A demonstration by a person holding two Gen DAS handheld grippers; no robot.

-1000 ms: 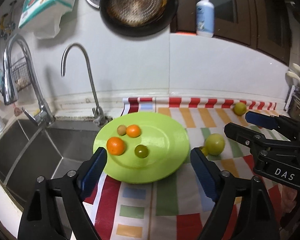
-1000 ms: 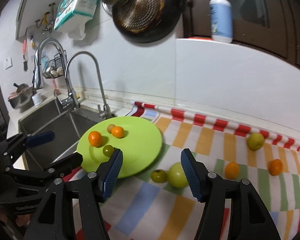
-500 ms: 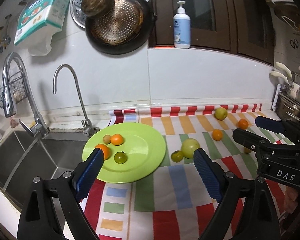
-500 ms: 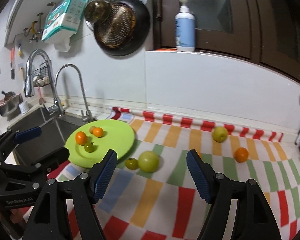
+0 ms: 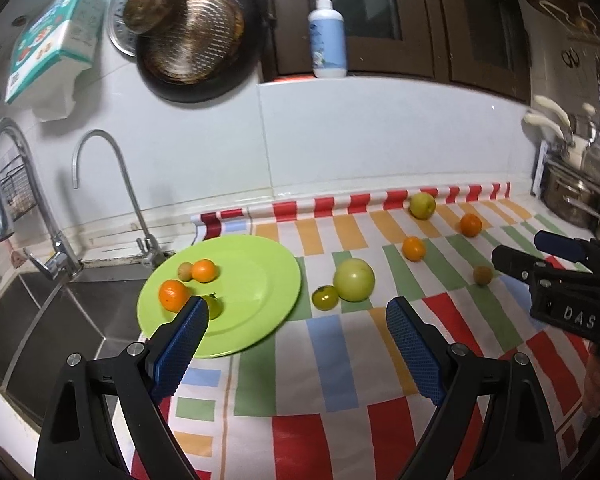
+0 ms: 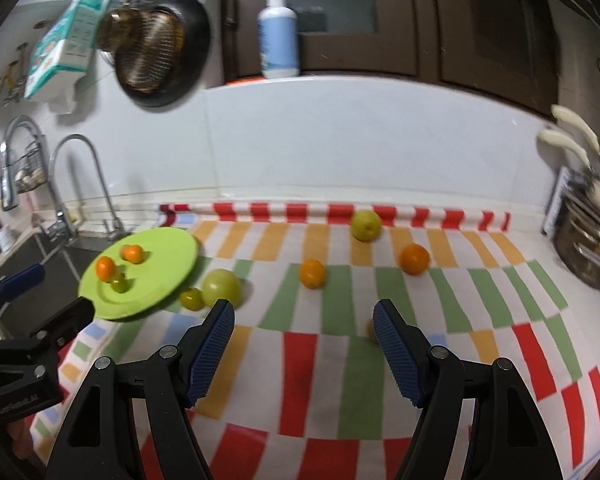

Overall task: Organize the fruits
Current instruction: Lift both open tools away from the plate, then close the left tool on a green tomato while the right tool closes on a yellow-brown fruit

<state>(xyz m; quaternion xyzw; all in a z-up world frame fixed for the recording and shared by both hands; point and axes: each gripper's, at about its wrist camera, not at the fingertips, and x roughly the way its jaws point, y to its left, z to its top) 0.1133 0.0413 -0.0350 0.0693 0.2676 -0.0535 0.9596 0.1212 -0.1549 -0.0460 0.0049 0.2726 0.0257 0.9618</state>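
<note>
Fingers of both the left gripper (image 5: pixel 296 322) and right gripper (image 6: pixel 304 322) stand apart, empty, pulled back from the plate (image 5: pixel 260 280) at the cloth's left edge. Four fruits sit on it; six remain, from the big green fruit (image 5: pixel 354 280) to the far edge.

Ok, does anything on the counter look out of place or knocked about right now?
Nothing spilled or damaged. The green plate hangs partly over the sink edge, which looks precarious. Six fruits lie loose on the striped cloth, including a small brownish one nearest the right gripper. Both grippers are empty.
</note>
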